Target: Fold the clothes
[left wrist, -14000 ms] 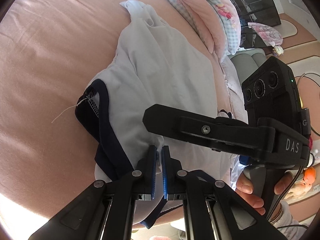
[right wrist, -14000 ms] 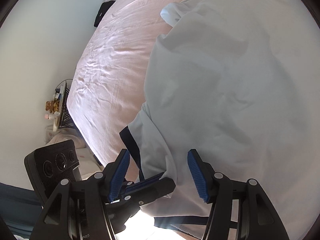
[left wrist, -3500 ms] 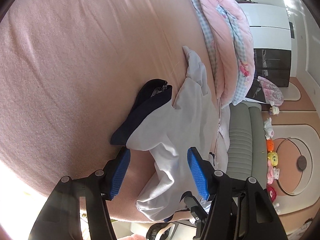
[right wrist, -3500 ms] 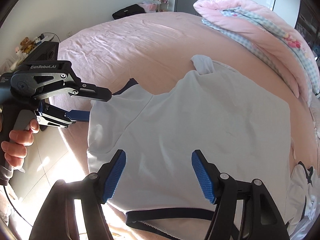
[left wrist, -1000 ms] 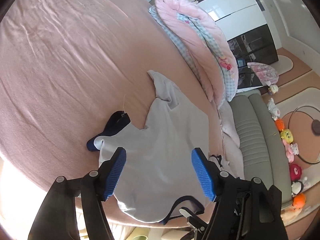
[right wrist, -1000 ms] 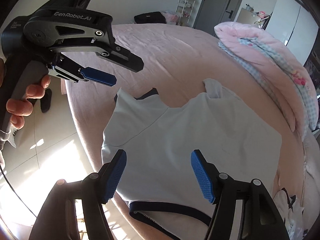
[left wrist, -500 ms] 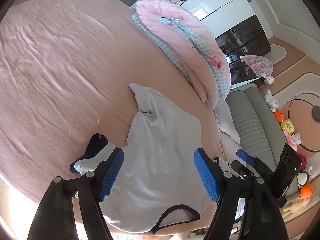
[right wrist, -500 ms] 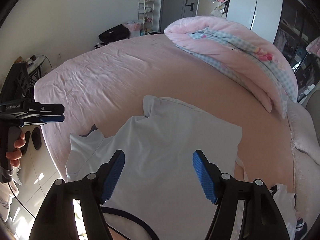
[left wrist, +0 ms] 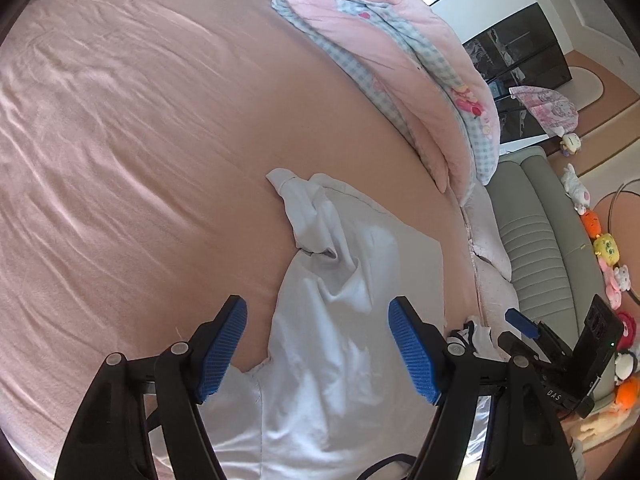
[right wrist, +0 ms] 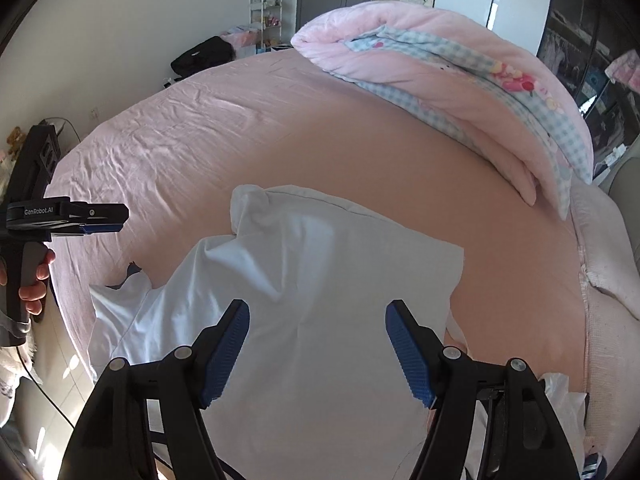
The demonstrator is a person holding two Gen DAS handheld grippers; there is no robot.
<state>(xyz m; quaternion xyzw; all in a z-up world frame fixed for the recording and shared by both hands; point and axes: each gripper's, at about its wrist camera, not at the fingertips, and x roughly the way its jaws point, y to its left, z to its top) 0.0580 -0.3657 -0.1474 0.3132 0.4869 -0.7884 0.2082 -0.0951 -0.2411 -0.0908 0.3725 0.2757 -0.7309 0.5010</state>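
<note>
A white T-shirt (left wrist: 340,280) with navy trim lies spread on the pink bed (left wrist: 140,140), one sleeve bunched at its far corner. My left gripper (left wrist: 318,344) hovers above the shirt's left part; its jaws are opening, and the blue pads touch nothing. The right gripper (right wrist: 318,344) hangs open over the middle of the same shirt (right wrist: 320,264), also clear of the cloth. In the right wrist view the left gripper (right wrist: 104,220) shows at the far left in a hand. A navy sleeve edge (right wrist: 132,269) peeks out beside the shirt.
A folded pink quilt (right wrist: 460,72) with blue checked lining lies across the far side of the bed. A grey sofa (left wrist: 540,240) with plush toys (left wrist: 604,248) stands to the right. More white clothing (left wrist: 476,332) lies at the bed's right edge. A black bag (right wrist: 204,56) sits far back.
Both grippers have swung along the bed's near edge and further apart; the left one, once close in the right view, now sits small at its left. The shirt lies as before.
</note>
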